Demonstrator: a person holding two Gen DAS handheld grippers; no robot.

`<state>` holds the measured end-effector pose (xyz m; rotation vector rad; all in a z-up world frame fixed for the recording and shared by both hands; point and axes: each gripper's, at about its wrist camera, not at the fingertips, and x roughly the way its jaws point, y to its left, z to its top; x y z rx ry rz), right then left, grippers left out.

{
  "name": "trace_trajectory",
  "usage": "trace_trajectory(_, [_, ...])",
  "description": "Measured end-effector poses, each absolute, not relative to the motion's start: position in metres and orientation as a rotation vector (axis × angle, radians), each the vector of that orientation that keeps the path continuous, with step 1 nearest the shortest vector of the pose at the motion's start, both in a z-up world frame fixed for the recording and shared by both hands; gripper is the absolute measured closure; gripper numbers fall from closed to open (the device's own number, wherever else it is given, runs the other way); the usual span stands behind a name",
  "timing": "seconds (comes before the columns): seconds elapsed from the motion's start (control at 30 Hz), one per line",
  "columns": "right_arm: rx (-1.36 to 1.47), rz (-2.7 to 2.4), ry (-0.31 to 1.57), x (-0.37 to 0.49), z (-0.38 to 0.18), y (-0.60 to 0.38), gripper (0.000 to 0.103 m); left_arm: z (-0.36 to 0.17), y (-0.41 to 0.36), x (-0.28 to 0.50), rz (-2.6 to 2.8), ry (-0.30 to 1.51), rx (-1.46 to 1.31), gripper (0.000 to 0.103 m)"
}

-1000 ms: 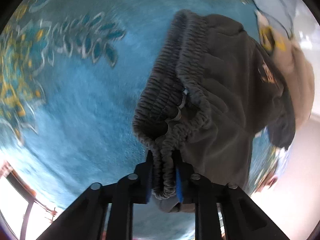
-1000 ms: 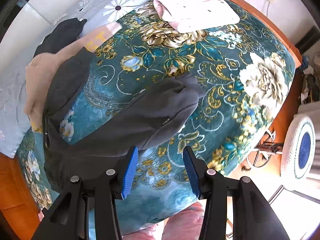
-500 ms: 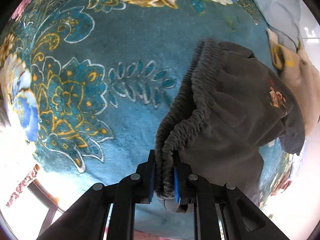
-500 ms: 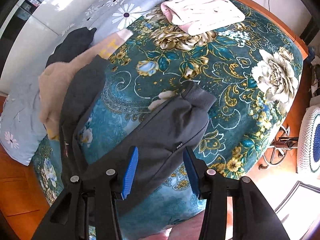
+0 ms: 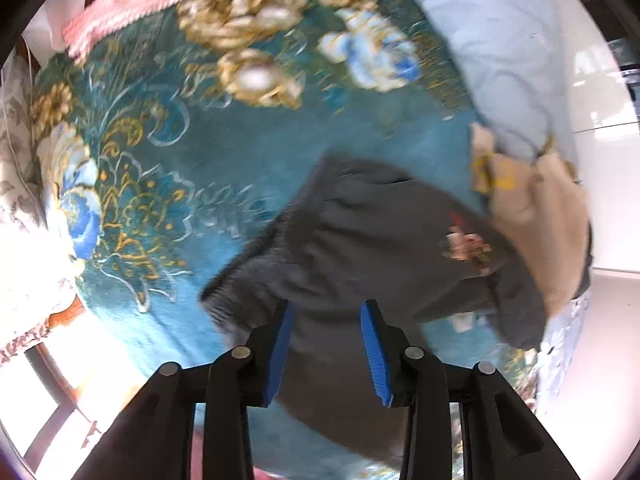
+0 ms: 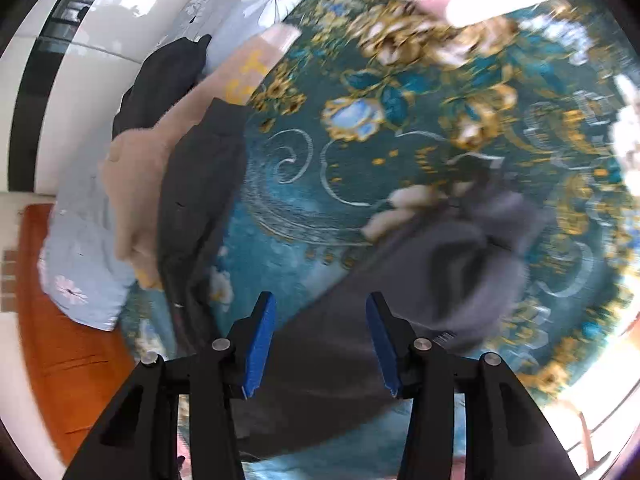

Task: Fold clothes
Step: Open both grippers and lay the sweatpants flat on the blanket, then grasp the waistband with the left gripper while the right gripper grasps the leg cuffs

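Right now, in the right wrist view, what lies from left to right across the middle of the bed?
Pale blue daisy-print quilt → fluffy beige garment → dark grey trouser leg → bare teal floral blanket → bunched grey trouser waistband.

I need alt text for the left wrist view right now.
The left claw is opening, blue pads clear of the grey trousers lying below on a teal floral blanket. A beige garment overlaps their far end; a pale blue pillow lies beyond.

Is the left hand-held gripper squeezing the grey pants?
No, the left hand-held gripper is opening, its blue pads clear of the grey pants lying below.
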<state>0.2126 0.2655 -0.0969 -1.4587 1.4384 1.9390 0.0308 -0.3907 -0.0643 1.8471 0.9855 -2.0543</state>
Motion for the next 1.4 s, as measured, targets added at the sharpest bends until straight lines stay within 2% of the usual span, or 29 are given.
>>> trace_trajectory(0.23, [-1.475, 1.910, 1.607, 0.150, -0.148, 0.294, 0.052, -0.037, -0.322, 0.017, -2.067, 0.961, 1.862, 0.058])
trace_trajectory(0.53, [-1.612, 1.990, 1.519, 0.034, -0.186, 0.313, 0.052, -0.034, -0.290, 0.003, -2.030, 0.840, 1.894, 0.054])
trace_trajectory(0.77, [-1.763, 2.125, 1.337, -0.050, -0.215, 0.293, 0.052, -0.048, -0.271, -0.009, -1.959, 0.778, 1.961, 0.053])
trace_trajectory(1.03, [-1.730, 2.237, 1.262, -0.088, -0.226, 0.280, 0.052, -0.057, -0.263, -0.009, -1.917, 0.721, 2.020, 0.051])
trace_trajectory(1.17, [-1.717, 2.250, 1.305, -0.089, -0.224, 0.273, 0.050, -0.059, -0.263, -0.006, -1.903, 0.717, 2.030, 0.050])
trace_trajectory(1.23, [-1.709, 2.238, 1.343, -0.088, -0.222, 0.272, 0.058, -0.058, -0.262, -0.007, -1.909, 0.717, 2.034, 0.050])
trace_trajectory(1.3, [-1.703, 2.219, 1.388, -0.085, -0.218, 0.273, 0.082, -0.055, -0.259, -0.009, -1.925, 0.717, 2.041, 0.050])
trace_trajectory(1.33, [-1.695, 2.215, 1.404, -0.083, -0.214, 0.273, 0.090, -0.053, -0.256, -0.010, -1.933, 0.718, 2.045, 0.050])
trace_trajectory(1.4, [-1.676, 2.232, 1.420, -0.078, -0.202, 0.274, 0.094, -0.049, -0.252, -0.013, -1.956, 0.719, 2.050, 0.050])
